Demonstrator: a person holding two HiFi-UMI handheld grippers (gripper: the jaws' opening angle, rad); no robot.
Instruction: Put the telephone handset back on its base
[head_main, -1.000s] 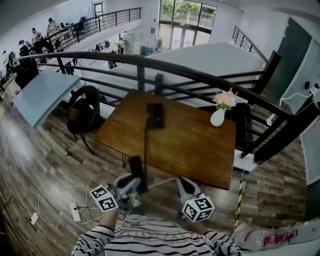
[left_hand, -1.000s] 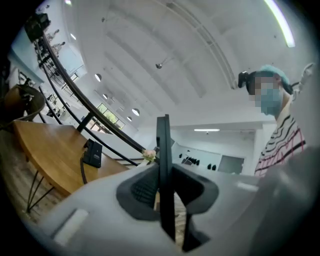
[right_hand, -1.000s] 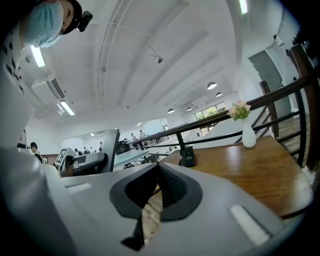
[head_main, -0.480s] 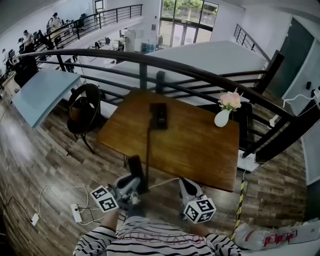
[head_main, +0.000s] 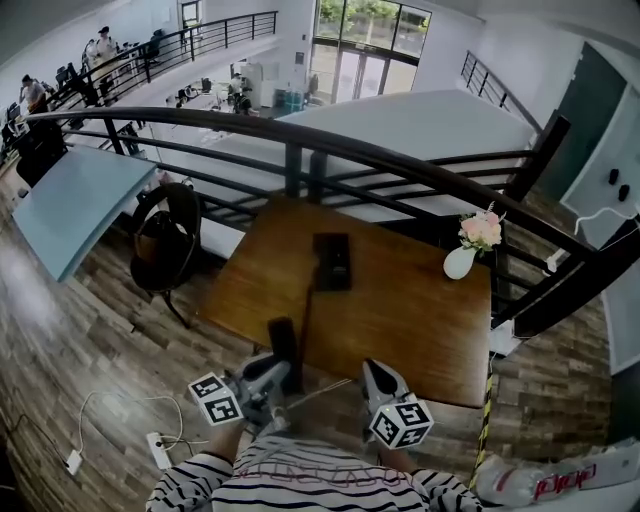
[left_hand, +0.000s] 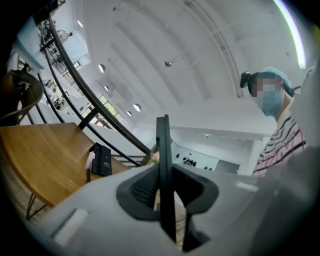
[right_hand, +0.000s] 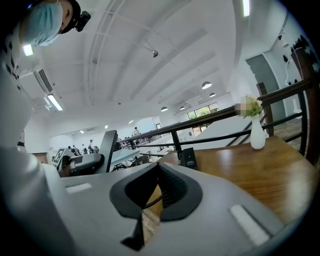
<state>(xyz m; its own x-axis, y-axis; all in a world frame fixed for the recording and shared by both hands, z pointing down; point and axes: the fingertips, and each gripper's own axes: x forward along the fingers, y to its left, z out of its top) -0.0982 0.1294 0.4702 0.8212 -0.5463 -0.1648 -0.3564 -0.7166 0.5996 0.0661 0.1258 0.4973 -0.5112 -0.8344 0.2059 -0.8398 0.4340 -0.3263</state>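
Moved in closer since a second ago, so the table (head_main: 420, 320) and the base (head_main: 332, 262) sit nearer now. My left claw (head_main: 272, 378) is clamped on the handset (head_main: 283, 345), held upright by the table's near edge. My right claw (head_main: 374, 374) is pinched closed and empty. Pickup looks done; I still have to carry it over and seat it on the base.
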